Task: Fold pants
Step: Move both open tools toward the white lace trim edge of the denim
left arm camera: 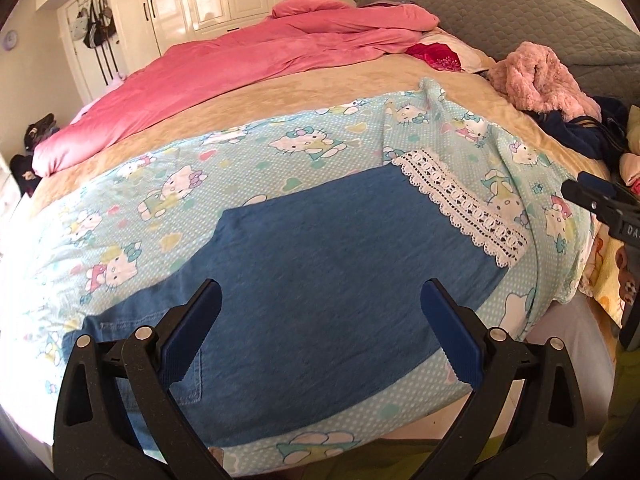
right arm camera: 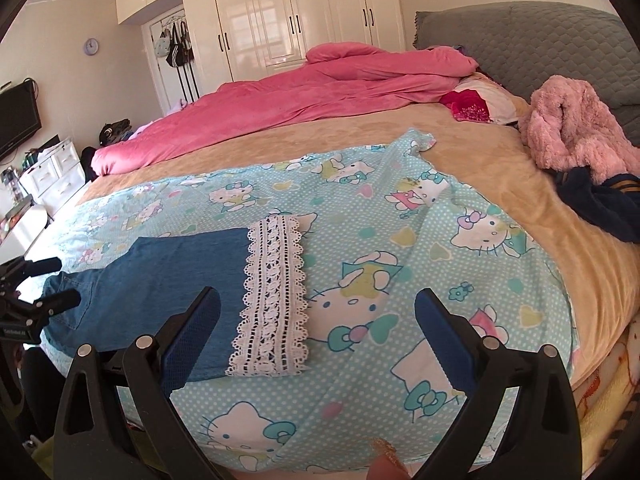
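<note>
Blue denim pants (left arm camera: 320, 280) with a white lace hem (left arm camera: 460, 204) lie flat on a light blue cat-print sheet (left arm camera: 180, 184); a back pocket shows at the lower left. My left gripper (left arm camera: 320, 308) hovers open just above the pants, its fingers astride the middle. In the right wrist view the pants (right arm camera: 168, 280) lie at the left, with the lace hem (right arm camera: 276, 292) toward the centre. My right gripper (right arm camera: 316, 316) is open over the hem and the sheet (right arm camera: 400, 240), holding nothing. Each gripper shows at the edge of the other's view: right gripper (left arm camera: 592, 196), left gripper (right arm camera: 40, 284).
A pink duvet (left arm camera: 248, 64) covers the far side of the beige bed. A fluffy pink garment (right arm camera: 572, 132) and dark blue clothes (right arm camera: 600, 204) lie at the right by the grey headboard (left arm camera: 520, 12). White wardrobes (right arm camera: 300, 12) stand behind.
</note>
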